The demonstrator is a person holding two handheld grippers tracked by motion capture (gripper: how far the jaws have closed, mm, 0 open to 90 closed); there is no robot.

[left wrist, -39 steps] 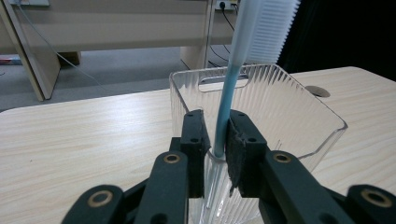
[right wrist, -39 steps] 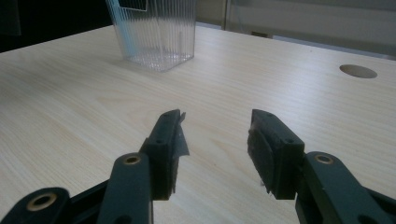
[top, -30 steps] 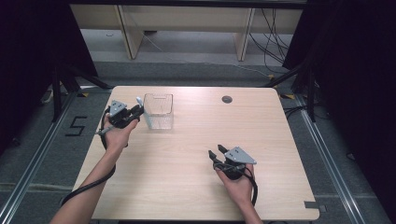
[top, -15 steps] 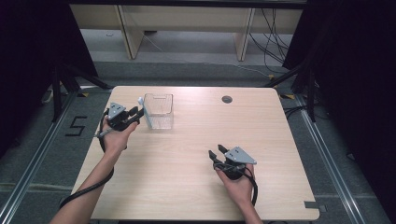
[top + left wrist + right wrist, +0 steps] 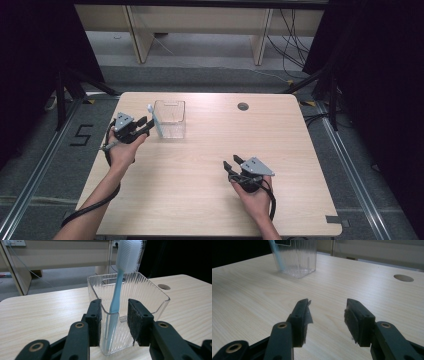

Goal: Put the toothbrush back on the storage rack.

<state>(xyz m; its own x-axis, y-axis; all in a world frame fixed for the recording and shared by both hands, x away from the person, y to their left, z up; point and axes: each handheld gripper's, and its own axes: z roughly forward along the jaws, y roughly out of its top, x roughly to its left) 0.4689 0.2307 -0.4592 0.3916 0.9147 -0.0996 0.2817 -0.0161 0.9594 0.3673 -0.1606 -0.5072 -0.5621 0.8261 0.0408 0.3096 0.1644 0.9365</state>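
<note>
Toothbrush [image 5: 117, 293] stands bristles-up inside the clear ribbed cup [image 5: 150, 291], leaning in its near corner, far-left on the table [image 5: 200, 200]. Left gripper [image 5: 113, 315] has just been opening, jaws straddling that corner, released. Right gripper [image 5: 327, 312] rests well apart, jaws spread, empty.
</note>
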